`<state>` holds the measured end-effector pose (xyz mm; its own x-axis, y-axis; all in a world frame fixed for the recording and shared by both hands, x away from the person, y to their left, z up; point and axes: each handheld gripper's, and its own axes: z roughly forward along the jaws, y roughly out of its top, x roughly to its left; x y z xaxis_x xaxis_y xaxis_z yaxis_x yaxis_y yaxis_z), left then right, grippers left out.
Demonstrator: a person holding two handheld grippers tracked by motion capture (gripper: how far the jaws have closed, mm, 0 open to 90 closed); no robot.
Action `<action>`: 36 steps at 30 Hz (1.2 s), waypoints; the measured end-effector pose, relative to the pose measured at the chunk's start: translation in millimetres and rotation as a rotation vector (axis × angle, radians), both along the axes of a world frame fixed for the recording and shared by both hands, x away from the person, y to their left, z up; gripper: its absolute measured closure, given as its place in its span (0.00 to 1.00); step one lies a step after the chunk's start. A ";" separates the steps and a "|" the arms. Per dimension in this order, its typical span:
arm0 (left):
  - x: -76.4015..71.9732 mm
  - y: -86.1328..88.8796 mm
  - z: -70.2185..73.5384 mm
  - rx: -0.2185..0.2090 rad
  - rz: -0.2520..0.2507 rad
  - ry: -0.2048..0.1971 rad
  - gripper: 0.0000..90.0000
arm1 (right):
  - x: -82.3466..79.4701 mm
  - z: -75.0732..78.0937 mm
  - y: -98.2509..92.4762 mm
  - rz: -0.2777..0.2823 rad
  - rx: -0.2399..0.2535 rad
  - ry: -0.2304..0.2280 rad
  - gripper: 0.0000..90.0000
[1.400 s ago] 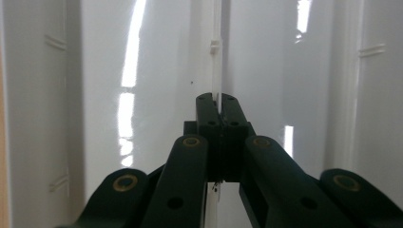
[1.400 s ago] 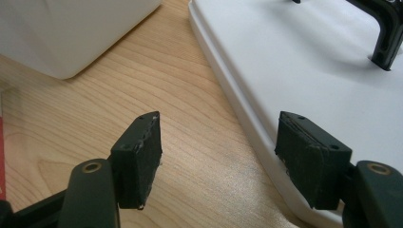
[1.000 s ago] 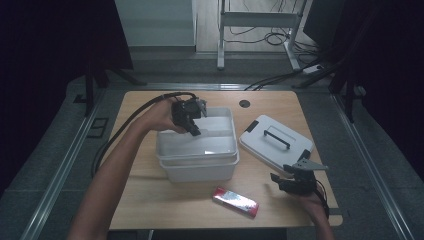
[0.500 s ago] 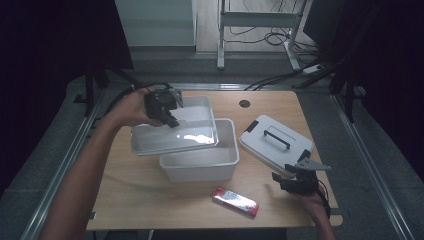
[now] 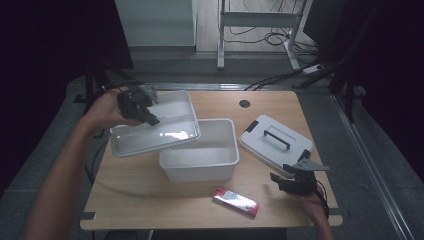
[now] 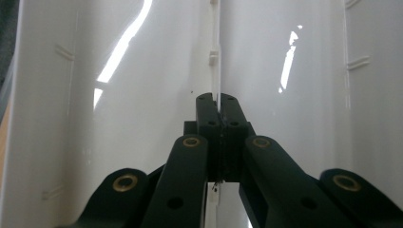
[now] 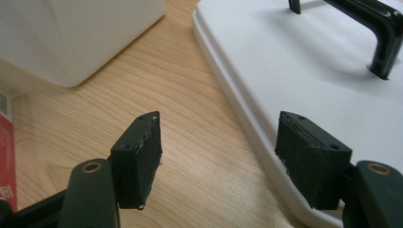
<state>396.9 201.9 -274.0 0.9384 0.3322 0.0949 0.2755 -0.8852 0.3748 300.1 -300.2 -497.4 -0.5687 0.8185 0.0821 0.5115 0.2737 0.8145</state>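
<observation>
My left gripper (image 5: 141,111) is shut on the thin centre rib of a shallow white tray (image 5: 165,127) and holds it tilted in the air. The tray hangs over the table's left part, and its right end overlaps the deep white box (image 5: 200,160). In the left gripper view my left gripper (image 6: 217,102) pinches that rib (image 6: 216,57). My right gripper (image 5: 295,182) rests at the front right with its jaws open. In the right gripper view my right gripper (image 7: 218,142) has only bare wood between its pads, beside the edge of the white lid (image 7: 294,61).
The white lid (image 5: 275,137) with a black handle lies flat to the right of the box. A red packet (image 5: 235,200) lies near the front edge, with its end (image 7: 5,142) seen in the right gripper view. The wooden table (image 5: 135,200) has a round hole (image 5: 244,103) at the back.
My left gripper has lifted the tray out of the box and carried it up and to the left. The right gripper has stayed in place.
</observation>
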 end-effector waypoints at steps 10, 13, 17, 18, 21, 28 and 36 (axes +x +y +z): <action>-8.1 28.4 3.8 -0.007 0.058 -0.017 0.99 | 3.7 3.1 10.0 0.029 -0.004 -0.004 0.35; -12.1 39.1 4.2 -0.004 0.081 -0.016 0.99 | 6.1 3.5 11.8 0.034 -0.004 -0.005 0.36; -19.4 55.9 2.6 0.002 0.120 -0.013 0.99 | 8.7 5.8 14.6 0.043 -0.003 -0.009 0.36; -22.0 62.2 1.2 0.001 0.133 -0.008 0.99 | 9.3 6.4 15.3 0.046 -0.003 -0.010 0.36; -27.4 75.1 -2.0 -0.002 0.161 -0.007 0.99 | 11.5 7.4 18.1 0.055 -0.003 -0.013 0.36; -38.1 97.0 -13.9 -0.042 0.232 -0.006 0.99 | 17.4 6.1 25.5 0.073 -0.011 -0.011 0.36; -44.5 114.9 -24.7 -0.039 0.265 -0.002 0.99 | 20.6 7.4 28.4 0.084 -0.009 -0.015 0.36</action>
<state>352.4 316.8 -298.7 0.8179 0.5699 0.0787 0.4952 -0.7671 0.4079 320.7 -271.8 -490.0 -0.6365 0.7684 0.0660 0.4741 0.3223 0.8193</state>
